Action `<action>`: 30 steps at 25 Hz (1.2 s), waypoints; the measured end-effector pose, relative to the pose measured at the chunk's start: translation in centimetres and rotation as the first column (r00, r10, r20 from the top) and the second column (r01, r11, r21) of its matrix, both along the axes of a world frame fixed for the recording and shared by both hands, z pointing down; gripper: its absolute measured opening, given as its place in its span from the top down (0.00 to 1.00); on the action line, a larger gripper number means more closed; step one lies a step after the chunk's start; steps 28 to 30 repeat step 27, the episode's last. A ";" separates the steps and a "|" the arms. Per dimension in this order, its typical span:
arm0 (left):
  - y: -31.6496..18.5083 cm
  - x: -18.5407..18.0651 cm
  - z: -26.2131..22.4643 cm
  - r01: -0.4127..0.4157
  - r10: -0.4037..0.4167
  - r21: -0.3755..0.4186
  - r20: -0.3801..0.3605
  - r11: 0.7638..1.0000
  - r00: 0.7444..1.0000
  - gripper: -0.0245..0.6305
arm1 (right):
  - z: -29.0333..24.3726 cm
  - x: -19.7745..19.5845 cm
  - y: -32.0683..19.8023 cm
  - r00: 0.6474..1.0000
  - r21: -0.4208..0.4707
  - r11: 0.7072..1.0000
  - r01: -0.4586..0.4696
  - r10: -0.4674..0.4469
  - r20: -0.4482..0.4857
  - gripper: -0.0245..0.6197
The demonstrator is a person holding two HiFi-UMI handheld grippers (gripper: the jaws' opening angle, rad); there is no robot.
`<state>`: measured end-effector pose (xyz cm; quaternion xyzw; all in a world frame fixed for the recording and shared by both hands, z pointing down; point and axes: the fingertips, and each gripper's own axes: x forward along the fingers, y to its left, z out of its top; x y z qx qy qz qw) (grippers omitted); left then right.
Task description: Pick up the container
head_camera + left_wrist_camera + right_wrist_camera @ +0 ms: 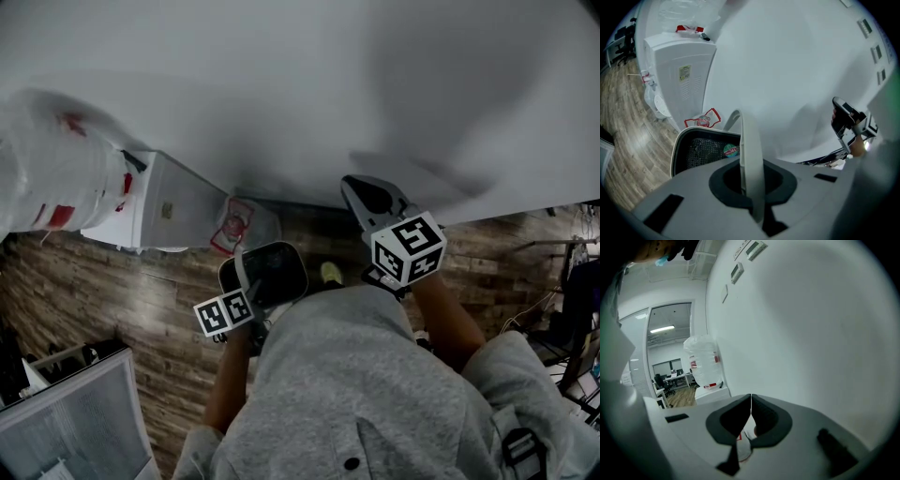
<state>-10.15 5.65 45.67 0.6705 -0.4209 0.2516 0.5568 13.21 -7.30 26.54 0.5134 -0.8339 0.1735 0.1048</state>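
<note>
The container (pixel 273 271) is a black tub with a pale rim, held in the air in front of the person's chest. My left gripper (pixel 251 292) is shut on its rim. In the left gripper view the pale rim (pixel 749 150) runs up from between the jaws of the left gripper (pixel 751 183). The tub's dark meshed inside (pixel 701 151) and a round green sticker (pixel 731 150) lie to the left. My right gripper (pixel 373 201) is up by the white wall, apart from the container. Its jaws meet with nothing between them in the right gripper view (pixel 751 412).
A white water dispenser (pixel 169 208) with a large bottle (pixel 56 169) on top stands against the wall at left. A clear bag with red print (pixel 234 225) lies on the wood floor at its foot. The white wall (pixel 375 84) is close ahead. A glass-topped cabinet (pixel 75 412) stands at lower left.
</note>
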 end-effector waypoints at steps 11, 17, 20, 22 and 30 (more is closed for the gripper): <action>1.5 -0.4 0.0 0.011 -0.011 -0.004 -0.006 1.000 1.000 0.93 | 0.1 -0.5 1.5 1.000 0.004 1.000 0.004 -0.004 -0.004 0.92; 2.4 -0.2 0.3 0.011 -0.011 -0.016 -0.006 1.000 1.000 0.93 | 0.2 -0.6 2.1 1.000 0.003 1.000 0.009 -0.009 -0.007 0.92; 2.5 -0.1 0.4 0.013 -0.013 -0.022 -0.010 1.000 1.000 0.93 | 0.2 -0.5 2.1 1.000 0.004 1.000 0.010 -0.010 -0.007 0.92; 2.5 0.0 0.6 0.012 -0.012 -0.027 -0.012 1.000 1.000 0.93 | 0.2 -0.5 2.0 1.000 0.003 1.000 0.011 -0.011 -0.007 0.92; 2.8 0.5 0.7 0.002 -0.002 -0.034 -0.014 0.999 1.000 0.93 | 0.3 -0.2 2.1 1.000 0.001 1.000 0.009 -0.009 -0.012 0.92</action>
